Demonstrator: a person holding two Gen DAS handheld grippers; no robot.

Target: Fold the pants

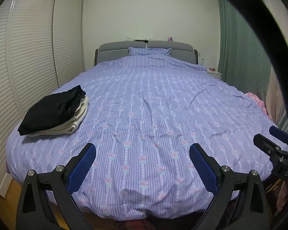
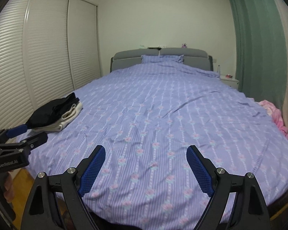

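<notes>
Since the only folded clothing I can find is the stack of pants [image 1: 53,113] on the bedspread's [image 1: 153,115] near left side, I take it as my landmark: a black pair folded on top, a cream one beneath it, edges roughly squared. Those pieces look finished to me. Beyond the stack the bedspread lies bare all the way to the pillow [image 1: 149,51] and the grey headboard [image 1: 122,47], so no garment is laid out for folding. What may be left, I judge, is the pink heap [image 2: 276,115] at the bedspread's far right edge, well apart from the stack; I cannot tell whether it is pants.

My left gripper [image 1: 142,164] hovers over the foot of the bed, nearer me than the stack and to its right, jaws spread wide with nothing between them. My right gripper [image 2: 146,168] sits further right again, jaws likewise wide apart and empty.

Each view catches the other tool at its margin. The right wrist view shows the pink heap clearly, as bunched, crumpled cloth, where the left view gives only a sliver. The left view shows the stack's layers from closer, plus a thick black cable [image 1: 259,38] arcing across its right side. Both show the louvred wardrobe doors [image 1: 28,48] behind the stack and the green curtain [image 2: 259,44] opposite.
</notes>
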